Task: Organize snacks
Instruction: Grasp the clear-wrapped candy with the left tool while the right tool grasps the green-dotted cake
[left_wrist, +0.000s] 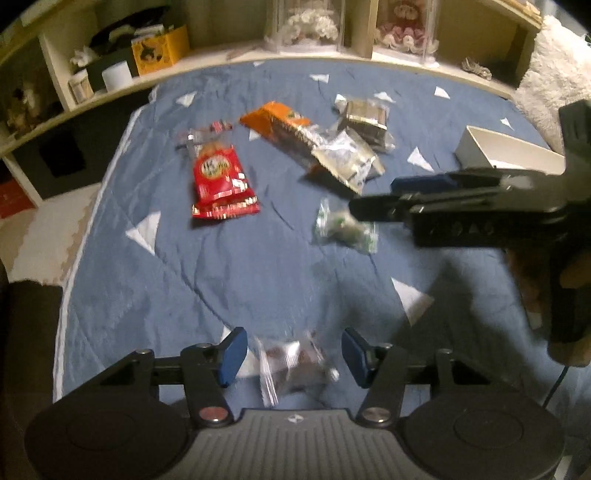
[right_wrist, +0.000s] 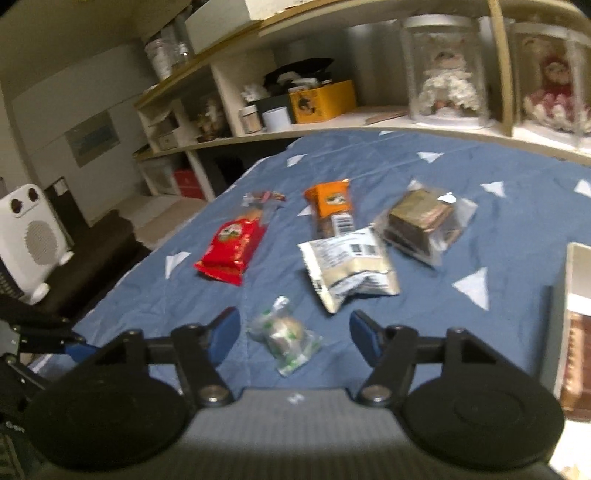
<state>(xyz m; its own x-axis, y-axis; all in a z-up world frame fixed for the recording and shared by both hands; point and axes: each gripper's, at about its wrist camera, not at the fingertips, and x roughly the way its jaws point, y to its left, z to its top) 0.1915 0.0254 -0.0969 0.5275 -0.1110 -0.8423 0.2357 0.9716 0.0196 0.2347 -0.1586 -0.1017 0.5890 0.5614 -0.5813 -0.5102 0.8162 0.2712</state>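
Several snacks lie on a blue cover (left_wrist: 229, 280) with white triangles. My left gripper (left_wrist: 293, 356) is open; a small clear-wrapped brown snack (left_wrist: 291, 365) lies between its blue pads with a narrow gap on each side. My right gripper (right_wrist: 293, 334) is also open and straddles a small green-and-white packet (right_wrist: 284, 336), clear of both pads. In the left wrist view the right gripper (left_wrist: 373, 195) reaches in from the right just above that packet (left_wrist: 345, 229). Farther off lie a red packet (right_wrist: 231, 247), an orange packet (right_wrist: 330, 206), a silver pouch (right_wrist: 351, 269) and a clear bag of brown blocks (right_wrist: 421, 221).
A white box (left_wrist: 506, 151) sits at the cover's right side, with something brown inside in the right wrist view. A shelf (right_wrist: 332, 122) with jars, a yellow box and doll cases runs along the far edge. A white heater (right_wrist: 29, 236) stands at the left, off the cover.
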